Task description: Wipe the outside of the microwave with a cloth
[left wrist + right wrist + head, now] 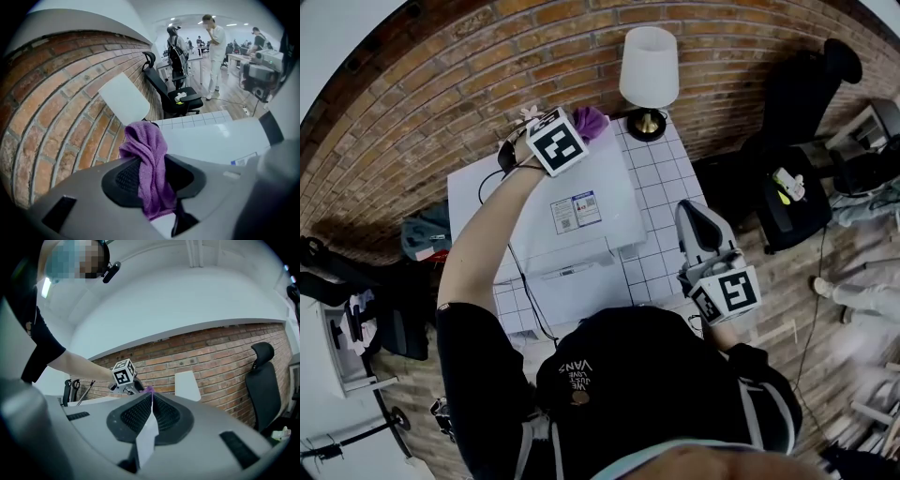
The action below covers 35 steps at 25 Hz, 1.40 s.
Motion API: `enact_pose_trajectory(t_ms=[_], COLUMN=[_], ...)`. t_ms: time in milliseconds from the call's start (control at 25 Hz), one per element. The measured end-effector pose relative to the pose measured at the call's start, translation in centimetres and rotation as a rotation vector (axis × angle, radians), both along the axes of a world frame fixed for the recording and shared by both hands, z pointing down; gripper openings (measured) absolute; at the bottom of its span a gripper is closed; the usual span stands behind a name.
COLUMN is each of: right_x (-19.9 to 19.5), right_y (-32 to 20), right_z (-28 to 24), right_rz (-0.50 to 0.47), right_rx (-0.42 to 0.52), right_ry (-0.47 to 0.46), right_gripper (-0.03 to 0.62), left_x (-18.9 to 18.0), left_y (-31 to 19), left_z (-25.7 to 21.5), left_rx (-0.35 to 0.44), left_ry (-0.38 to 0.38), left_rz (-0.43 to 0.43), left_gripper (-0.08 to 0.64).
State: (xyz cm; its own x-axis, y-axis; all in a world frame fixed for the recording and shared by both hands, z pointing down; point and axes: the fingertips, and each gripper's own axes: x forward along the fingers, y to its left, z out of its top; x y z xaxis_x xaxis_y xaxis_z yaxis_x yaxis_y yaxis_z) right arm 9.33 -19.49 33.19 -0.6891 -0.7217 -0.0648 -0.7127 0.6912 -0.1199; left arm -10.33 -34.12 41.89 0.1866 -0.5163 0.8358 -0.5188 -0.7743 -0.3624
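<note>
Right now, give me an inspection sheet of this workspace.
Surface: white tiled table under the microwave.
Job's things: white microwave; purple cloth at its top rear.
Clutter: lamp on the table's back corner.
Grippers: left gripper shut on the cloth; right gripper shut, empty, to the microwave's right.
Cables: black cable by the microwave's left edge.
Surroundings: brick wall, office chair.
</note>
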Motion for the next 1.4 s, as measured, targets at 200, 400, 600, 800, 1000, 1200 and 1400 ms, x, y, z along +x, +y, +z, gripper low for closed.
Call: enact_pose_trajectory(t_ms=[200,400,600,800,1000,1200,1400], right_x=[-1.4,-3.7,-5.9,-7.8,-9.2,-10.4,-11.6], right_y=[0.8,2.0,3.3,4.7,5.8,6.7,7.8], right_z=[0.0,-0.1,-0.4,-0.5,-0.3,-0.2,-0.1], right_rz=[-0.012,-0.042,-0.073,-0.092,-0.1,-0.101,-0.107], right_rx=[-0.001,0.005,0.013,0.012,0.0,0.0,-0.002], right_ry=[0.015,0.033,0.038,0.044,0.046,0.042,0.047], right_gripper=[0.006,0.006,0.006,0.006,0.006,0.006,0.006], left_x=[-4.0,-9.5,-14.7,-19.5,-22.9,-26.2,-28.6], left_y=[2.0,4.9,7.8,10.3,12.1,14.0,15.5], left_z=[-0.1,-0.3,-0.4,-0.3,-0.3,-0.3,-0.2], left_rx=[-0.02,-0.03,-0.035,-0.035,-0.031,-0.031,-0.033], left_ry=[0.017,0.02,0.029,0.035,0.034,0.03,0.033], left_rz=[-0.07,-0.168,-0.258,-0.353,-0.406,-0.46,-0.495], left_gripper=[0.146,0.146,0.146,0.146,0.146,0.146,0.146])
